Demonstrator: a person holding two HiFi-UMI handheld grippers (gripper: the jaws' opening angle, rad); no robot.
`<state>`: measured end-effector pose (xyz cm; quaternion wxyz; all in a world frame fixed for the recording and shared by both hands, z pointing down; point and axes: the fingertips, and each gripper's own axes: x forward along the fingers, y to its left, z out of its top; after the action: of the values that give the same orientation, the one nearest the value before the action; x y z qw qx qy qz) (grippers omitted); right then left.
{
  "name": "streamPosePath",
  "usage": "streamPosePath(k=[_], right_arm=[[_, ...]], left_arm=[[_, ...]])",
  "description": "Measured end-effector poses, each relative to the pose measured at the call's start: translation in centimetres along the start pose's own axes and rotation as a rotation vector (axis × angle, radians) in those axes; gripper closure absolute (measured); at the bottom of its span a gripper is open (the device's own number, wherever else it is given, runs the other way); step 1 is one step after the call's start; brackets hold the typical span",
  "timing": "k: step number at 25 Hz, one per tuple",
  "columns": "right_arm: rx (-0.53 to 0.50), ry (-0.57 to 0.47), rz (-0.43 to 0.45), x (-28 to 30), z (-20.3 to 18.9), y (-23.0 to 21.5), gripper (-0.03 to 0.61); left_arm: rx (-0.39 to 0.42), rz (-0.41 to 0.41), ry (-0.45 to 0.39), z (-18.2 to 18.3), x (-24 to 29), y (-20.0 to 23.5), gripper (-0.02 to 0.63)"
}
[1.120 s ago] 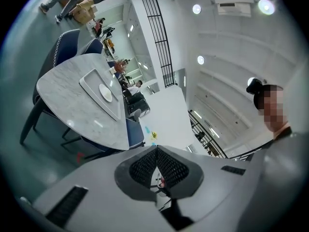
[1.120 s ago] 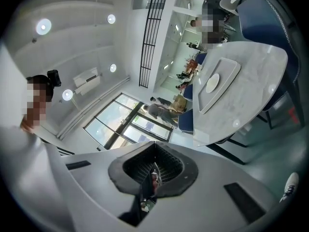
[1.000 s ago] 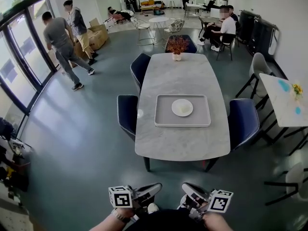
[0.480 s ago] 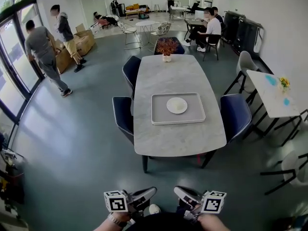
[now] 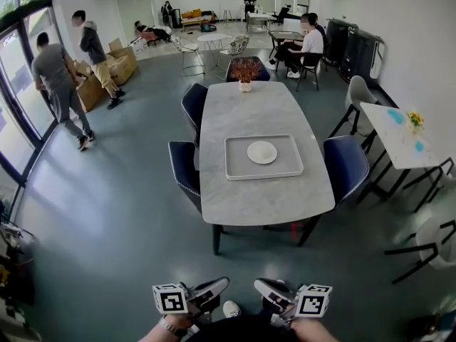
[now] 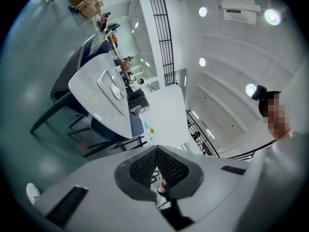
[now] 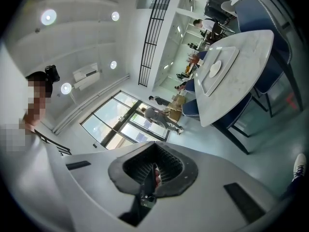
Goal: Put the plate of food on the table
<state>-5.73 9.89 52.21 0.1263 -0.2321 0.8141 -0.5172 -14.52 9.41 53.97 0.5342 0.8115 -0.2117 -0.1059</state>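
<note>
Round white plate (image 5: 261, 152) lies at the centre of a rectangular grey tray (image 5: 235, 174) on the grey marble table (image 5: 256, 105), far ahead. Left gripper (image 6: 157, 150) and right gripper (image 7: 154, 145) are at the near edge, well apart from the table. Both have jaws pressed together with nothing between them.

floor (image 5: 114, 212): grey-green, glossy | windows (image 5: 11, 70): tall, dark-framed, far left, daylight coming in | wall (image 5: 413, 27): white, right | furniture: grey marble table (image 5: 260, 198) centre; blue chairs (image 5: 345, 166) at both its sides; white side table (image 5: 395, 134) right; cardboard boxes (image 5: 114, 66) far left | light: round ceiling lamps (image 7: 48, 17), lit
</note>
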Motion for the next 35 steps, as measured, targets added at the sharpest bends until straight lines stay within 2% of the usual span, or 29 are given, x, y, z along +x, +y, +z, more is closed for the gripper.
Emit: streamPosePath(k=[2,4,7,10,14,18,23,35], right_arm=[[0.014,0.002,0.016,0.1,-0.6,0.4,0.566],[-0.019,0.014,-0.001,-0.2,-0.8,0.5,0.566],[-0.007,0.008,0.01,-0.5,-1.2,0.6,0.566],[-0.037,0.01,0.005,-0.5,-1.2,1.4,0.567],[0.005,-0.007,0.038,-0.4,-1.4,1.9,0.566],[-0.037,0.0,0.015,-0.6,-1.3,1.9,0.568],[0.022,-0.008,0.044,-0.3,-1.6,2.3,0.566],[0.035,0.021,0.056,0.3,-1.9,2.4,0.568]], left_arm=[[-0.008,0.007,0.002,-0.2,-0.3,0.2,0.606],[-0.007,-0.001,-0.002,-0.4,-0.4,-0.1,0.606],[-0.005,-0.018,-0.004,-0.9,-0.3,-0.6,0.606],[-0.008,-0.015,-0.001,-1.2,-0.9,-0.7,0.606],[-0.001,-0.019,-0.007,-0.9,-1.5,-0.9,0.606],[0.031,0.01,-0.026,0.1,-2.3,-0.2,0.606],[0.042,0.005,-0.063,2.1,-3.1,-0.8,0.606],[0.024,-0.009,-0.052,0.7,-2.8,-1.2,0.606]])
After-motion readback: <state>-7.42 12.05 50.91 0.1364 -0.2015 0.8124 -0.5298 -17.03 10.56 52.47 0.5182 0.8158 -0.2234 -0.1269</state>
